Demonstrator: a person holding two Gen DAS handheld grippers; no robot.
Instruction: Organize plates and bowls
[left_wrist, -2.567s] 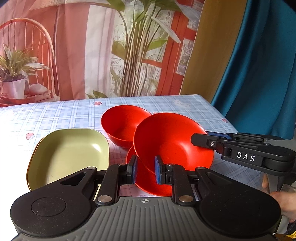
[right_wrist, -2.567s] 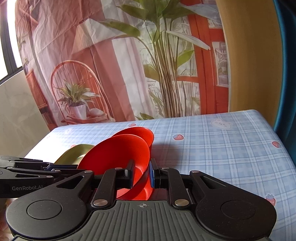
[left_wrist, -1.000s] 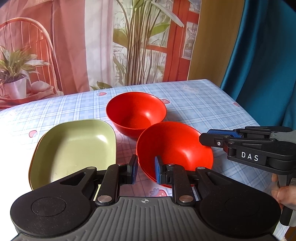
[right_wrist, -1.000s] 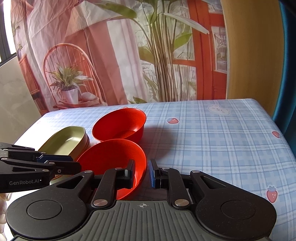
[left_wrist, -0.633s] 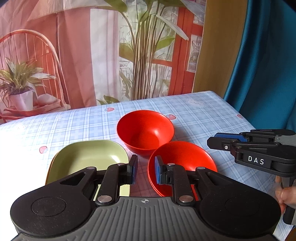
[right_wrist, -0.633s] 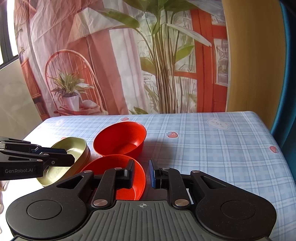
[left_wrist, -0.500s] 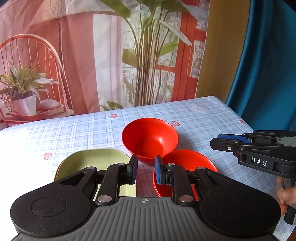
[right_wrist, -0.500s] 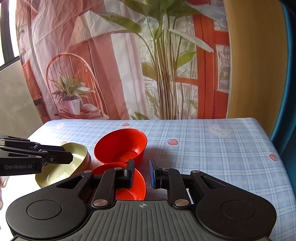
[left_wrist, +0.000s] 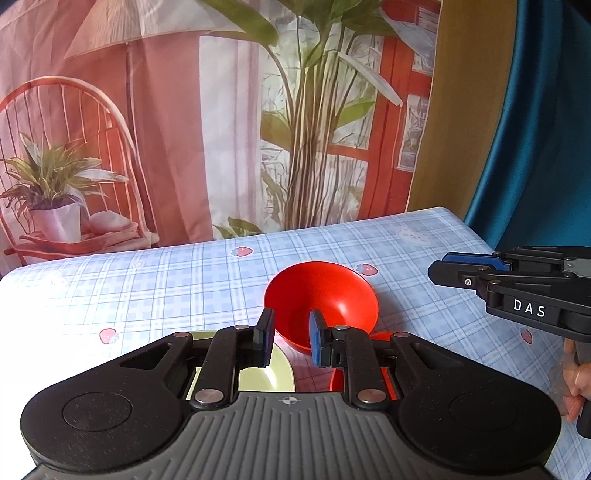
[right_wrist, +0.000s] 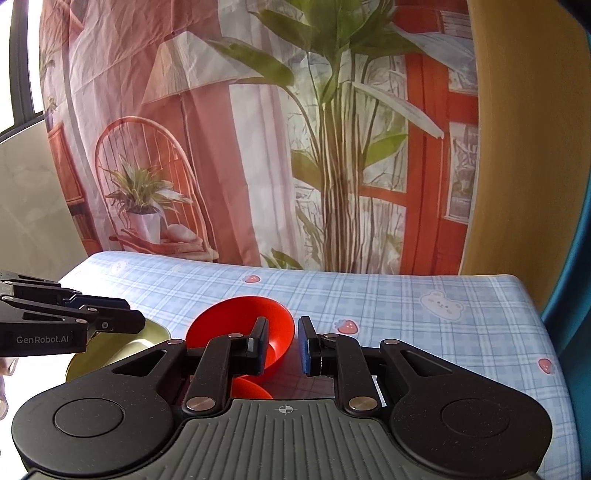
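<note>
- Just ahead of the left gripper (left_wrist: 289, 341), the deep red bowl (left_wrist: 320, 301) sits upright on the checked bench (left_wrist: 166, 291), with nothing between the fingers (left_wrist: 265, 341), which stand apart.
- Below and to the right of those fingers a shallower red bowl (left_wrist: 382, 336) peeks out from behind the gripper body; below and to the left lies the pale green plate (left_wrist: 266, 373), flat on the bench and mostly hidden.
- In the right wrist view the right gripper (right_wrist: 281, 345) also hangs empty with a gap between its fingers — the deep bowl (right_wrist: 240, 321) shows just beyond its left finger.
- The bowls look like light, stiff, smooth plastic, so I judge them easy to lift but prone to slip or tip if pinched loosely.
- The rim is the place to take hold: one finger inside the wall, one outside, squeezing firmly.
- Nesting the red bowls seems a sensible next step — lowered level so the rims do not catch.
</note>
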